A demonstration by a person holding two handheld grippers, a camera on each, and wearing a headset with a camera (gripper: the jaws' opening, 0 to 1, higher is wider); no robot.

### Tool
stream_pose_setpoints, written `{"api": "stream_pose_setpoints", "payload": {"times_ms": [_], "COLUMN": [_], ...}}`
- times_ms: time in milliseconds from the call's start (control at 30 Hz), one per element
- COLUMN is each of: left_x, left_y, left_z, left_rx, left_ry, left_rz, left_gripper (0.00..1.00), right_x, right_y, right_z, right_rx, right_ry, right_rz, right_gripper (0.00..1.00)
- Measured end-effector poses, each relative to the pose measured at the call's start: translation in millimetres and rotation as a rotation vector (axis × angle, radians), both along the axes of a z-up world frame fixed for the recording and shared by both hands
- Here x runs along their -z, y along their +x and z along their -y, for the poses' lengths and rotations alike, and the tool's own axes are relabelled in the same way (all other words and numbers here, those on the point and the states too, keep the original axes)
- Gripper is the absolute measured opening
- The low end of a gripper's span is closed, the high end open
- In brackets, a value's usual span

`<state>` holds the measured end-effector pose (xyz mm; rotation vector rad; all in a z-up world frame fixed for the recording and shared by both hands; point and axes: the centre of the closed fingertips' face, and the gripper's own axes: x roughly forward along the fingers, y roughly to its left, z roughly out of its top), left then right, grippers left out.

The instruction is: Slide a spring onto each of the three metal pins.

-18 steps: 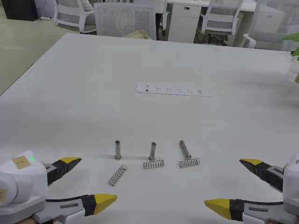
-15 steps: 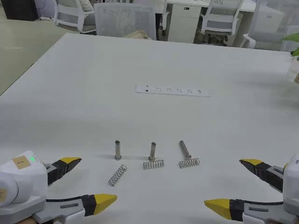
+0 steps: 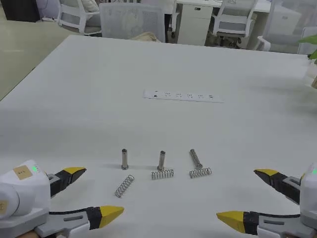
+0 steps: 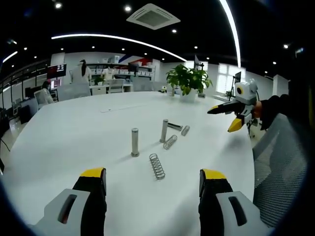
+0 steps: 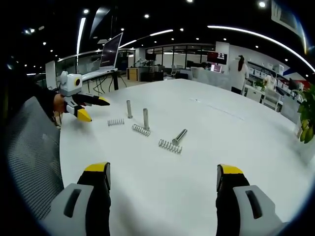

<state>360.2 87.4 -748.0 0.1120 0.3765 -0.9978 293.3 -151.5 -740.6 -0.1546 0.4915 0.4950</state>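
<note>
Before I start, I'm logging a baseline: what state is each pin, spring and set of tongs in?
left pin: upright, bare.
middle pin: upright, bare.
right pin: lying on its side, bare.
left spring: loose on the table.
middle spring: loose on the table.
right spring: loose on the table.
left tongs: open, empty.
right tongs: open, empty.

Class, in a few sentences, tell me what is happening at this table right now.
A person holds the left gripper and right gripper open and empty above the table. The left pin and middle pin stand upright; the right pin lies down. The left spring, middle spring and right spring lie loose beside them, none on a pin yet.
</note>
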Motion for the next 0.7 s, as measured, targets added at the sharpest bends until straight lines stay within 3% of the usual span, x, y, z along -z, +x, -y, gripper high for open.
{"api": "stream_pose_setpoints", "payload": {"times_ms": [700], "left_x": [0.9], "left_y": [0.3], "left_z": [-0.7], "left_rx": [-0.002], "left_ry": [0.0], "left_rz": [-0.001], "left_gripper": [0.73], "right_x": [2.0], "right_y": [-1.1], "right_z": [0.2], "right_rx": [-0.001], "right_ry": [-0.004], "right_rz": [-0.01], "right_gripper": [0.87]}}
